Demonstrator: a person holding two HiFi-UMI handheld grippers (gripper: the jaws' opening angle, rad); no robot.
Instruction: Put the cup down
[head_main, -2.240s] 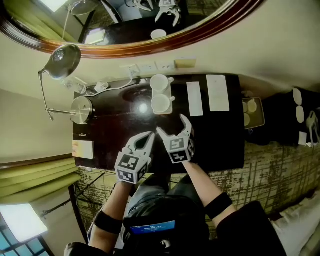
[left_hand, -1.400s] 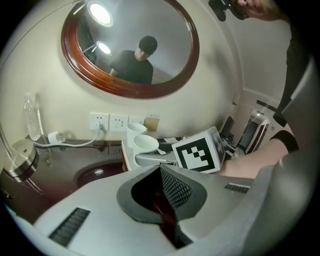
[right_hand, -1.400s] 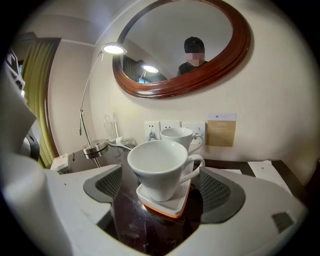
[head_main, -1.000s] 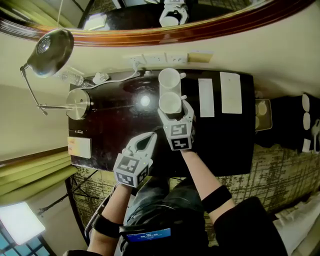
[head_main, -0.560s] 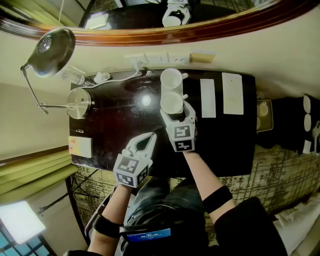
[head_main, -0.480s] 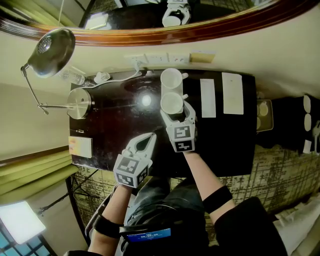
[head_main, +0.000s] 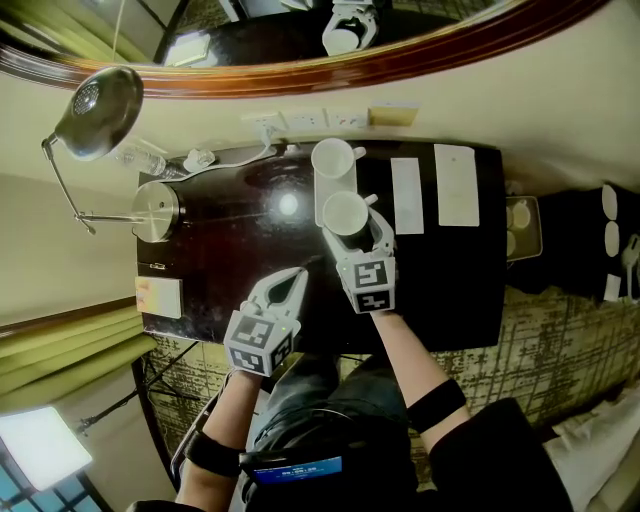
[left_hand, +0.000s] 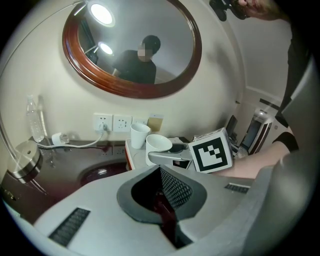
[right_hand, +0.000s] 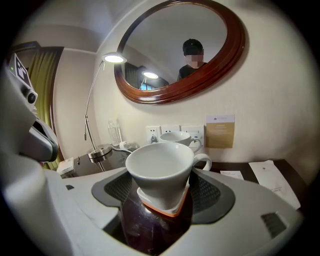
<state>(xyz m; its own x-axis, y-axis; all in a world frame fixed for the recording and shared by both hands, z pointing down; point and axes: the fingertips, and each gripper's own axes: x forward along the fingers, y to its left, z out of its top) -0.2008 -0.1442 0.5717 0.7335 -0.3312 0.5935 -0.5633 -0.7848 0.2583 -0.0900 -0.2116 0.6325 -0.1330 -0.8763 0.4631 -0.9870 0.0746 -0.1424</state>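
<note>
Your right tool (head_main: 354, 224) has just been closing and now grips the white cup (right_hand: 160, 170) between its jaws, at the tray (right_hand: 151, 200) corner; your left tool (head_main: 298, 272) is pinched shut, empty. Next, lower the white cup upright onto the surface (head_main: 225, 262), then release.

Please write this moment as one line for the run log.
right gripper: jaws just closed on near cup | left gripper: shut, empty | far cup: on tray

Left tongs (head_main: 296, 274) shut, empty, angled downward; right tongs (head_main: 355, 224) have just closed round the cup (head_main: 345, 211), arm outstretched.
</note>
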